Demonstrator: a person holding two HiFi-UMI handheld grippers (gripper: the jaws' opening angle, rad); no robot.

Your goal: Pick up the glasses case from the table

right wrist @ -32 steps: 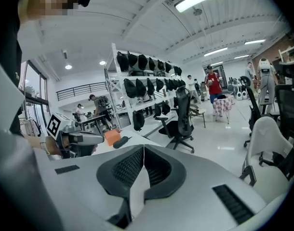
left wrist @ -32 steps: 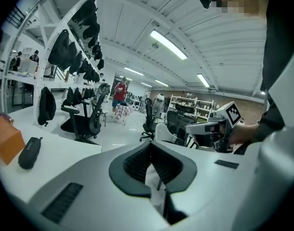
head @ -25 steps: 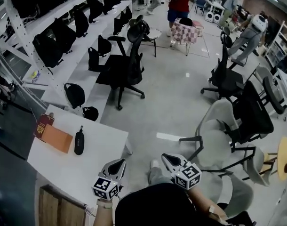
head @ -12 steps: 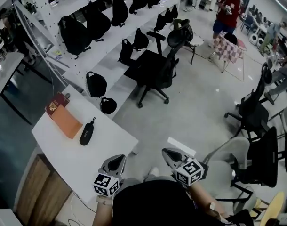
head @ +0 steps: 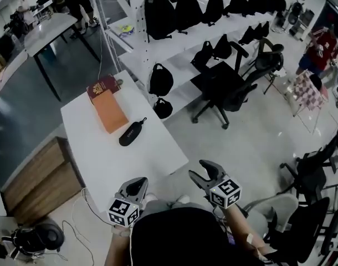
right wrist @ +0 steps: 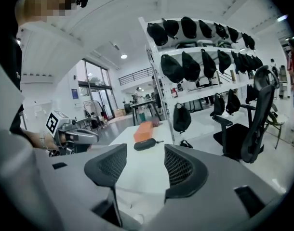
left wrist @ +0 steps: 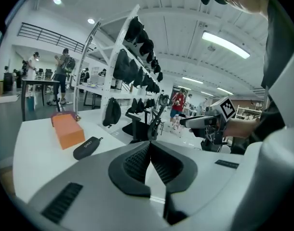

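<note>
The black glasses case (head: pixel 131 133) lies on the white table (head: pixel 102 159), just in front of an orange box (head: pixel 109 114). It also shows as the glasses case (left wrist: pixel 86 147) in the left gripper view and as the glasses case (right wrist: pixel 145 144) in the right gripper view. My left gripper (head: pixel 137 184) hovers at the table's near edge, jaws shut with nothing between them. To its right, off the table's corner, my right gripper (head: pixel 205 172) has its jaws opening with nothing between them. Both grippers are well short of the case.
A dark red booklet (head: pixel 102 86) lies behind the orange box. White shelves (head: pixel 174 43) with several black bags stand beyond the table. A black office chair (head: pixel 230 87) stands on the floor to the right. A wooden cabinet (head: pixel 39 176) sits left of the table.
The view has swung left, so the table and case now lie ahead of both grippers. The right gripper's jaws have parted; the left's stay shut.
</note>
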